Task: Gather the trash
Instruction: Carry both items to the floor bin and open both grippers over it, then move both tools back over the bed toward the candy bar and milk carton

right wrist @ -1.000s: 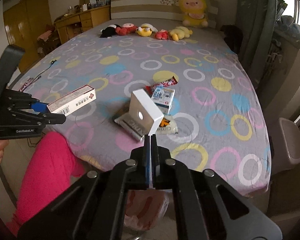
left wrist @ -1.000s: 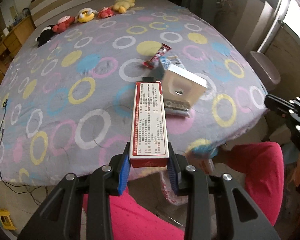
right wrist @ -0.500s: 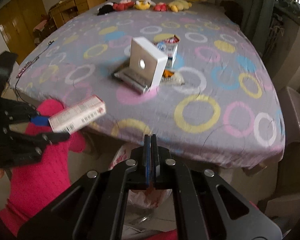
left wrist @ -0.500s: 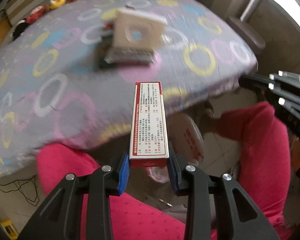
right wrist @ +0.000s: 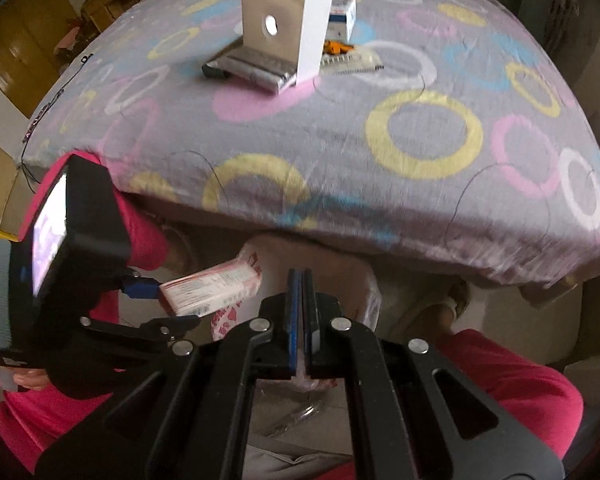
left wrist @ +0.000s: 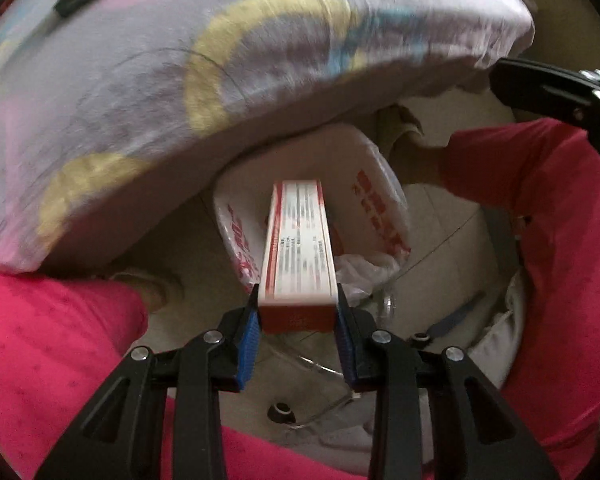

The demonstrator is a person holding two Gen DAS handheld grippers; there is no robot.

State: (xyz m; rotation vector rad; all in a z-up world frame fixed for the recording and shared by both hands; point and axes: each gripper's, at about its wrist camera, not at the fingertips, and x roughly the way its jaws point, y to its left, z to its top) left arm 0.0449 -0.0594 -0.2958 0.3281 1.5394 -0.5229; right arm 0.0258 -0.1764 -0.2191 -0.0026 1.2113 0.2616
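Observation:
My left gripper (left wrist: pixel 298 316) is shut on a long red-and-white carton (left wrist: pixel 299 248). It holds the carton over the open mouth of a white plastic bag (left wrist: pixel 376 204) with red print, on the floor below the bed edge. In the right wrist view the carton (right wrist: pixel 212 286) points toward the bag (right wrist: pixel 360 280). My right gripper (right wrist: pixel 300 320) is shut and empty, low in front of the bag. More trash lies on the bed: a white box (right wrist: pixel 286 28), a flat silver pack (right wrist: pixel 252 68), a blue-white carton (right wrist: pixel 342 18) and a snack wrapper (right wrist: pixel 350 58).
The bed (right wrist: pixel 420 140) with a grey sheet of coloured rings overhangs the bag. The person's pink-clad legs (left wrist: pixel 60 352) flank the bag on both sides. Wooden furniture (right wrist: pixel 24 52) stands at the far left.
My left gripper has swung down from above the bed to below its edge, bringing the carton over the bag. My right gripper has dropped lower and stayed shut.

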